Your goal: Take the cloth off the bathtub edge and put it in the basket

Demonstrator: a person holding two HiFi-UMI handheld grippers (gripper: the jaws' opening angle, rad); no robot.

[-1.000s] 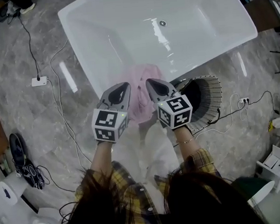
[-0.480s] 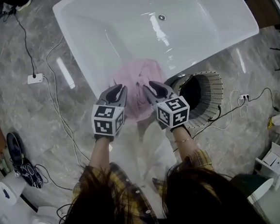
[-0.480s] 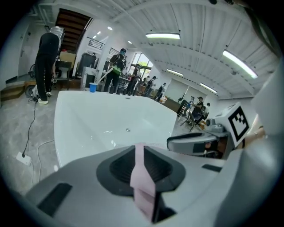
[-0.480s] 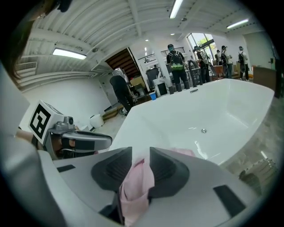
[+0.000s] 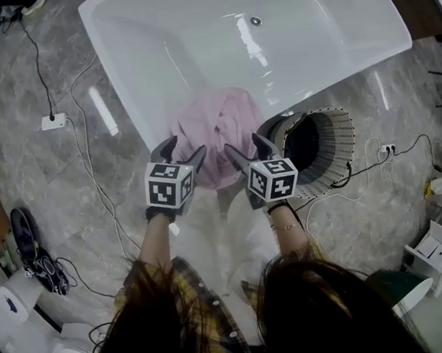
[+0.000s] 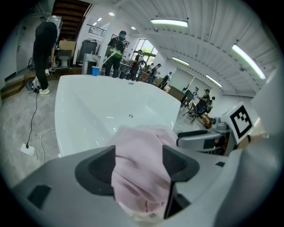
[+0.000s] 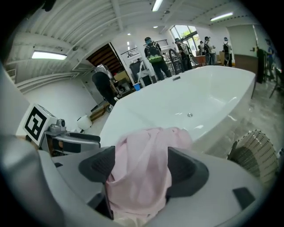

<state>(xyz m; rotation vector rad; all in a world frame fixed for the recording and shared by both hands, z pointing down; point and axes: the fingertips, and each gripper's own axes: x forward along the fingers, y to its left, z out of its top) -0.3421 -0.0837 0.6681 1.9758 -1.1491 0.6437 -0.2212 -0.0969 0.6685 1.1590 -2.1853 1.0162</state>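
Observation:
A pink cloth (image 5: 217, 130) hangs crumpled over the near edge of the white bathtub (image 5: 116, 81). A wicker basket (image 5: 343, 144) stands on the floor just right of it. My left gripper (image 5: 182, 151) and right gripper (image 5: 245, 148) sit side by side at the cloth's lower part, and both jaws have just been opening. In the left gripper view the cloth (image 6: 142, 155) shows between the wide jaws of the left gripper (image 6: 139, 163), pads not pressing. The right gripper view shows the same: the cloth (image 7: 144, 164) lies between the spread jaws of the right gripper (image 7: 138, 169).
Cables (image 5: 89, 168) and a power strip (image 5: 52, 121) lie on the marble floor to the left. Shoes (image 5: 31, 246) sit at the far left. Several people (image 6: 116, 53) stand beyond the tub. White boxes (image 5: 439, 249) are at the lower right.
Both grippers went from shut to wide open. They sank and came in closer to the pink cloth on the tub edge.

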